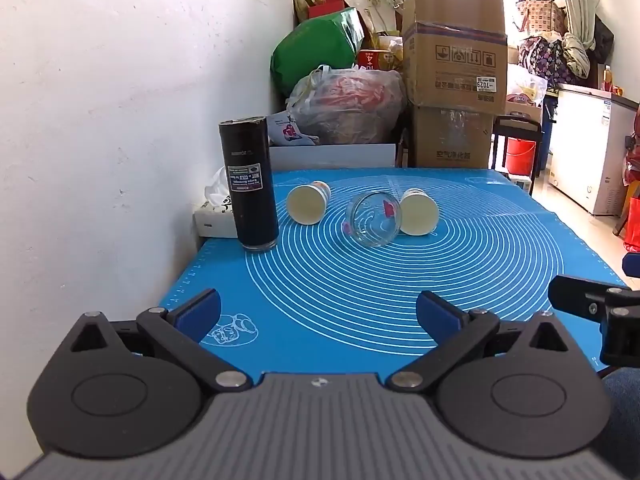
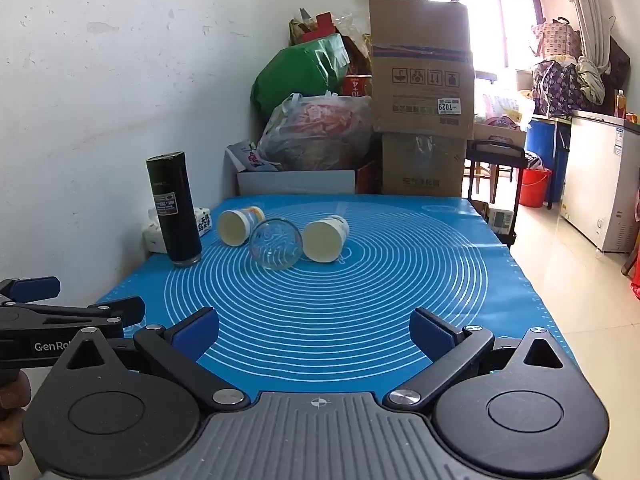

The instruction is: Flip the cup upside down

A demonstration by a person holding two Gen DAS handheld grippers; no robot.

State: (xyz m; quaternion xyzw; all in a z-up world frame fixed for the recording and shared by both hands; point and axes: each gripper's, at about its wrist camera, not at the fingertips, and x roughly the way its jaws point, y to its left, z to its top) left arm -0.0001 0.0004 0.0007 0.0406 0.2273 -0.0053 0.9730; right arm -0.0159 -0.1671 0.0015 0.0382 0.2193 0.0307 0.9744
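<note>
Cups lie toppled on the blue mat [image 1: 460, 280] in the left wrist view: a clear glass cup [image 1: 374, 220] on its side with its mouth turned toward the camera, flanked by two paper cups, one [image 1: 307, 202] to its left and one [image 1: 418, 212] just beside it on the right, their pale bases facing the camera. A tall black tumbler [image 1: 250, 184] stands near the wall, its label inverted, so it looks already turned over. The left gripper [image 1: 318, 314] hangs well short of all of them, jaws spread wide and empty, probably opened ready for a cup's girth. From the right wrist view the same row appears: glass cup [image 2: 275, 250] between paper cups [image 2: 239, 226] and [image 2: 325, 238], the tumbler [image 2: 174, 210] at the mat's left edge. The right gripper [image 2: 314, 330] is likewise fully spread with nothing in it, held back over the near mat [image 2: 400, 280]; the lying cups' sides are exposed, which suits a sideways pinch.
</note>
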